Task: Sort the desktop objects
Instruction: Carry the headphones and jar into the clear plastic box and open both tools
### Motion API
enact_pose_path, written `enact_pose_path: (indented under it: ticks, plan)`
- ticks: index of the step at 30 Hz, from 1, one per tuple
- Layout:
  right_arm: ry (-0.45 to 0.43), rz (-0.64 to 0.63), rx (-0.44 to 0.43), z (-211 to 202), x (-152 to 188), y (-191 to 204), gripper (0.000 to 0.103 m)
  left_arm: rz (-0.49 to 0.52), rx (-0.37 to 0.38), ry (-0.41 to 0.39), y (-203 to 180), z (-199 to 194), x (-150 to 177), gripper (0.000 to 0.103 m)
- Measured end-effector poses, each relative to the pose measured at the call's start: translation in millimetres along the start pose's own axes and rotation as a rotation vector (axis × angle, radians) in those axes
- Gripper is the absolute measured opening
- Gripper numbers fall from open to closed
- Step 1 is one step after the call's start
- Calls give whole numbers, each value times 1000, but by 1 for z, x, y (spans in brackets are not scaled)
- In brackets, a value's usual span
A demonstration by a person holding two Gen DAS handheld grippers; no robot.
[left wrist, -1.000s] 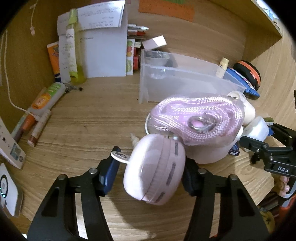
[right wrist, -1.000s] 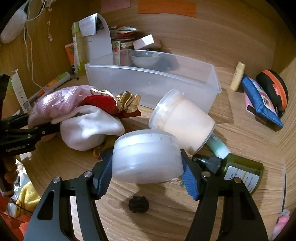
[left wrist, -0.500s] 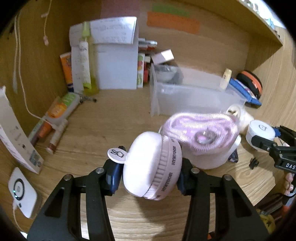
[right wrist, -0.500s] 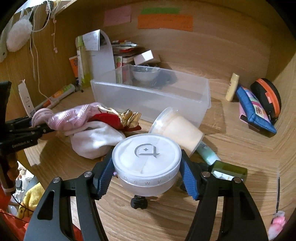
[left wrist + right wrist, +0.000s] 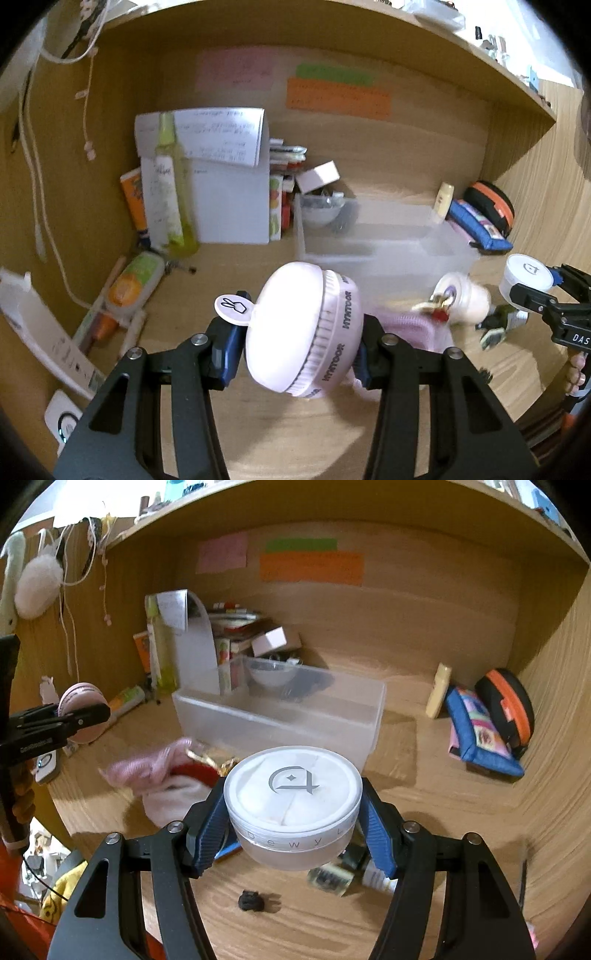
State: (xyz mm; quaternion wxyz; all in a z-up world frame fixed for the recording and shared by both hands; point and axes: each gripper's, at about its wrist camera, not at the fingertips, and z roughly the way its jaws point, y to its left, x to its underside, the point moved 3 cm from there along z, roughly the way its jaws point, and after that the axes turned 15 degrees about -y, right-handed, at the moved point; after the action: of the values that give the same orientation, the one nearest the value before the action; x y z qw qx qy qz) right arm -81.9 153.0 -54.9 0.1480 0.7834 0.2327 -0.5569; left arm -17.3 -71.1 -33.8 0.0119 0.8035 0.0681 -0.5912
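My left gripper (image 5: pixel 293 350) is shut on a round pink case (image 5: pixel 303 328) with a white tag, held above the desk. It also shows at the left of the right wrist view (image 5: pixel 83 716). My right gripper (image 5: pixel 293 834) is shut on a clear round jar with a white lid (image 5: pixel 293 805), held above the desk; the jar also shows in the left wrist view (image 5: pixel 526 275). A clear plastic bin (image 5: pixel 280 716) stands behind, with a bowl (image 5: pixel 271 674) in its far end.
A pile of pink and white cloth with a red and gold item (image 5: pixel 173 775) lies on the desk. A green bottle (image 5: pixel 354 875) and a small black clip (image 5: pixel 251 901) lie under the right gripper. Pouches (image 5: pixel 480 731) sit at the right, tubes and papers (image 5: pixel 207 177) at the back left.
Both grippers have lifted up and back with their objects. The pink case has risen off the cloth pile, and the jar has risen clear of the tipped cream jar and bottle.
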Motion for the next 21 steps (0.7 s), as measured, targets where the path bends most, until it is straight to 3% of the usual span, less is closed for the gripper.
enact_pose_path:
  ticks: [8, 21]
  plan:
    - [-19, -11, 42, 18, -21, -17, 62, -17, 51, -17, -8, 29, -30, 48]
    - [10, 28, 37, 67, -46, -41, 62, -18, 121, -10, -21, 88, -78, 48]
